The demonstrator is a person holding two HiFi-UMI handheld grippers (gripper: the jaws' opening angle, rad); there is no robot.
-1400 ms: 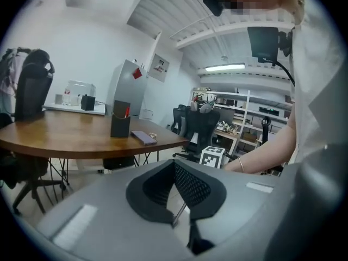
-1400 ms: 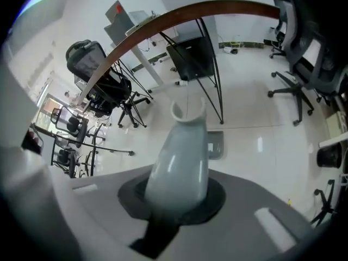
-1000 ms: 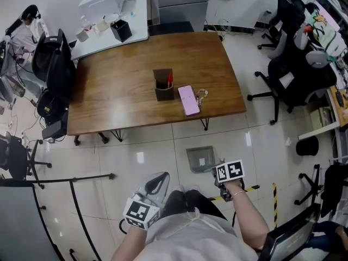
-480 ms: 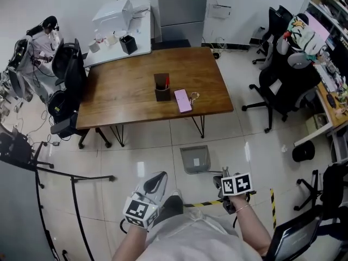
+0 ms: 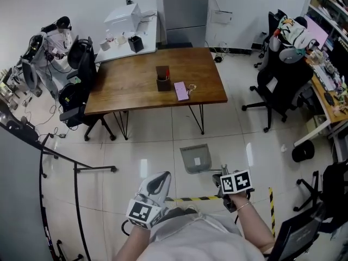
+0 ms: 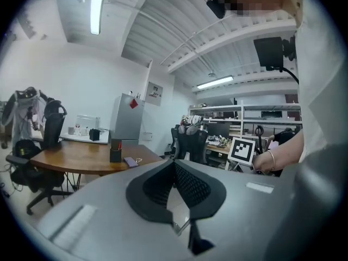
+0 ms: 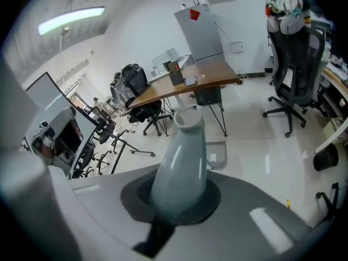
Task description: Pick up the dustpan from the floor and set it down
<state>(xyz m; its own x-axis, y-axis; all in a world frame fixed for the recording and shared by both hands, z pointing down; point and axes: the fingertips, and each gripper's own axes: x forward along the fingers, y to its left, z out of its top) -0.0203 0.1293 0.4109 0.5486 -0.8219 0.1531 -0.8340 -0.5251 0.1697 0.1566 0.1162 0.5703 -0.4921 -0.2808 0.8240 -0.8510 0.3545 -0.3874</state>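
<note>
Floor [image 5: 141, 140]: dustpan handle [image 7: 182, 167] clamped in right hand-held gripper [image 5: 222, 174].

1 wooden table [image 5: 136, 80] w/ 1 pen holder [image 5: 162, 85] & 1 pink phone [image 5: 180, 91]. 1 dustpan [image 5: 196, 159], 2 grippers: left gripper [image 5: 154, 185], right gripper [image 5: 222, 173]. 1 white desk [image 5: 142, 43], 1 printer [image 5: 123, 15]; office chairs [image 5: 274, 83] too cluttered to count.

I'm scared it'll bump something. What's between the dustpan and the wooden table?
Only bare floor tiles lie between the dustpan and the wooden table. The head view shows this.
</note>
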